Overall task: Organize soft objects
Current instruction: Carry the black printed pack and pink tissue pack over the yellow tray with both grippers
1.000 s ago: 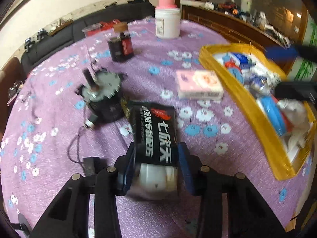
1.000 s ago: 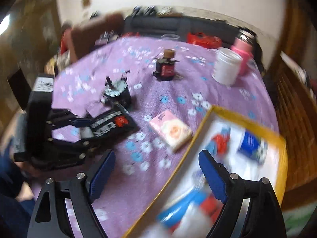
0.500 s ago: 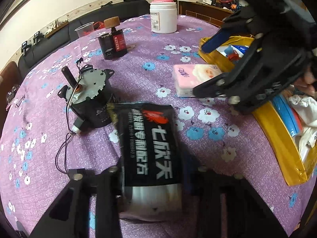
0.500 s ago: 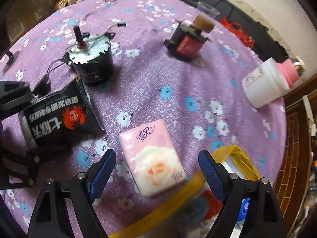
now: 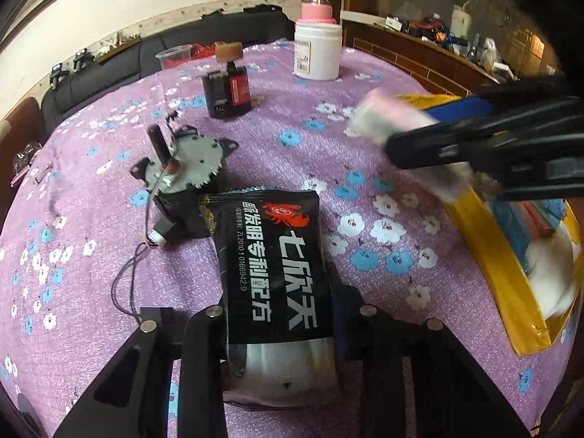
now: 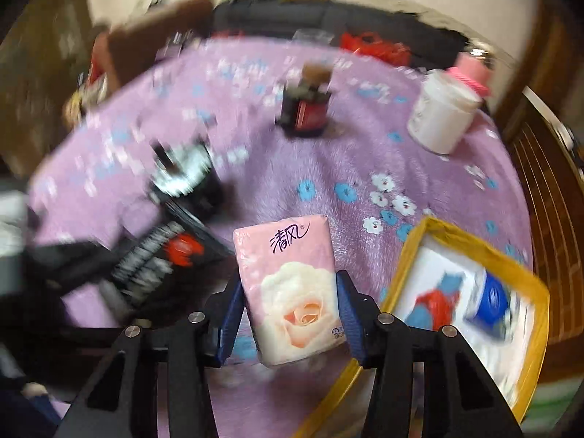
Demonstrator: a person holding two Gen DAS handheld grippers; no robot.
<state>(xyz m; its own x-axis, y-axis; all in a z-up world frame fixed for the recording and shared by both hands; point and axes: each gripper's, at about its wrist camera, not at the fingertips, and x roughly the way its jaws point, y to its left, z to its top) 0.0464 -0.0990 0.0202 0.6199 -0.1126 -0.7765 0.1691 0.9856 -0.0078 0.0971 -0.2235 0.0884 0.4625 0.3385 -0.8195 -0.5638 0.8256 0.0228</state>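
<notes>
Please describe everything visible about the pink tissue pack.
The pink tissue pack is a soft rectangular packet in glossy plastic wrap, printed with a pale rose and purple characters. It sits lengthwise between the blue pads of the right gripper, whose jaws have just been closing on it, above the purple flowered cloth, beside the yellow-rimmed box.

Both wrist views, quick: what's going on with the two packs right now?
Each hand has a soft pack. The left tongs are shut on the black snack pouch, over the purple flowered tablecloth. The right tongs have just been closing and now clamp the pink tissue pack, beside the yellow-rimmed box that already holds other packs. Neither pack is in the box yet.
</notes>
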